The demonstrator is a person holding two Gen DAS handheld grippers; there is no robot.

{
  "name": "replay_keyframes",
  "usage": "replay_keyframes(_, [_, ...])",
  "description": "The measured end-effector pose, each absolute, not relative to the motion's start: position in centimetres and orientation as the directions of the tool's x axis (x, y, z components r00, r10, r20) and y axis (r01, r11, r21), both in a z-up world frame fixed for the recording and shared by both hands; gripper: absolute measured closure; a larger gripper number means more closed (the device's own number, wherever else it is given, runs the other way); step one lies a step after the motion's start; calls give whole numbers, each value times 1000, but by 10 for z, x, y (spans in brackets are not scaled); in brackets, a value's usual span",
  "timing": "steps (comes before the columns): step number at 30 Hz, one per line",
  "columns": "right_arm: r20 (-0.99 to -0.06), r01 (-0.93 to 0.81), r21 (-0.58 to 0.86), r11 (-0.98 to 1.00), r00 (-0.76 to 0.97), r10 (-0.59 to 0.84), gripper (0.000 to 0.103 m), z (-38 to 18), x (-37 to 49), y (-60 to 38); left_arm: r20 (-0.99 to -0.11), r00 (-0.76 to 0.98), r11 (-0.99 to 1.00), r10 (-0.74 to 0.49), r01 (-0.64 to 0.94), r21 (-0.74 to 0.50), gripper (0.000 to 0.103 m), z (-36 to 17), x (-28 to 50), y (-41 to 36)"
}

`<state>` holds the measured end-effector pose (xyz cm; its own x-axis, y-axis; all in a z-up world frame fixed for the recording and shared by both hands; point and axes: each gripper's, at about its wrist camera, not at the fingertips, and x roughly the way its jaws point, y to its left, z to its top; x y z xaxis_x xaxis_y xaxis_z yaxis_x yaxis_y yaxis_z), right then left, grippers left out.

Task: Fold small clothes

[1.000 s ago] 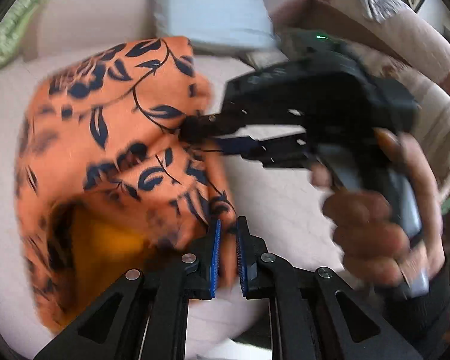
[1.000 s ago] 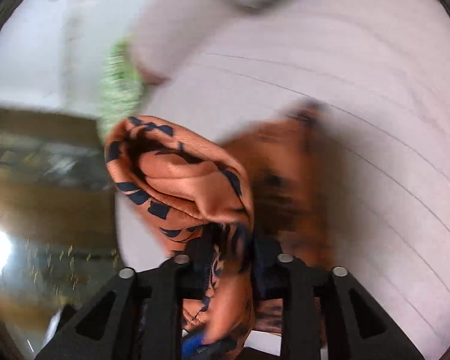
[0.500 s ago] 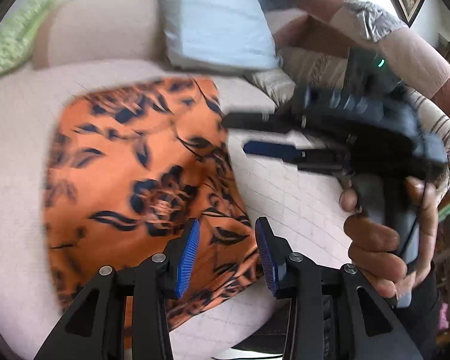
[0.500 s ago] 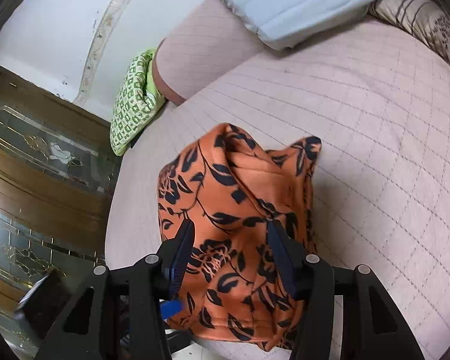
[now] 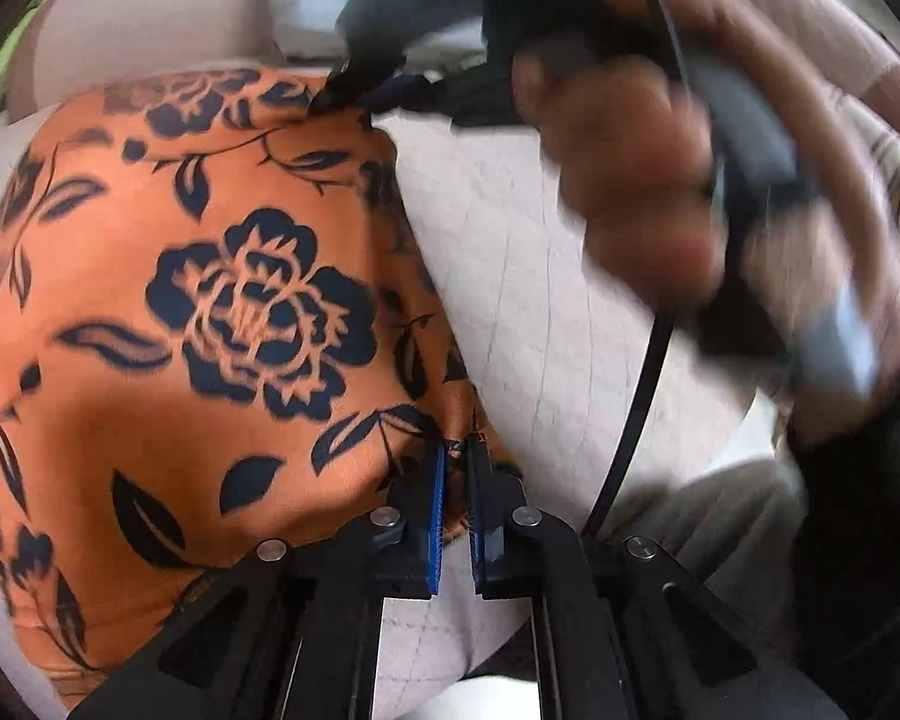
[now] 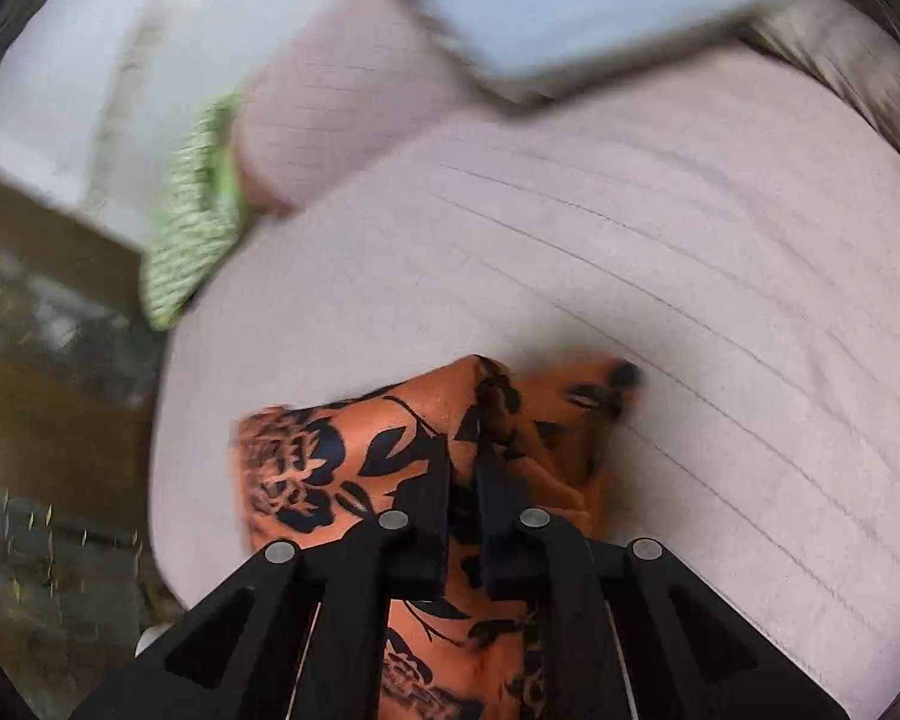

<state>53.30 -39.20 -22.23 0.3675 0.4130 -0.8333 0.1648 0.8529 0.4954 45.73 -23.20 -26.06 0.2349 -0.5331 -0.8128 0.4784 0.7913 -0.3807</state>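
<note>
On a pale pink quilted bed (image 6: pixel 720 276), an orange cloth printed with dark blue roses and leaves (image 5: pixel 210 300) is held at two points along its right-hand edge. In the left wrist view, the left tool (image 5: pixel 455 510) is pressed together on the near corner of that edge, fabric caught between its blue-padded fingers (image 5: pixel 435 516). The right tool (image 6: pixel 463 516), gripped in a blurred hand (image 5: pixel 642 180), is pinched on the far corner, where the cloth bunches beside its fingers in the right wrist view. The body of the garment is spread to the left of both tools, its held edge running away from the left tool towards the right one. The coming fold is judged to depend on that line: both corners would be carried leftwards together across the cloth.
</note>
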Motion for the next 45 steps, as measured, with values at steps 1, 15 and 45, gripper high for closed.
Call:
replay_keyframes(1, [-835,175,491,853,373,405,97,-220,534,-399,-816,233,793,-530,477,-379,98,-266,457,-234])
replay_keyframes(15, [-848,189,491,851,327,416,45,-217,528,-414,-705,226,717,-672,438,-543,53,-217,442,-157])
replay_keyframes(45, [-779,270,624,733,282,560,75,-255,388,-369,-685,200,696,-700,-23,-718,88,-259,488,36])
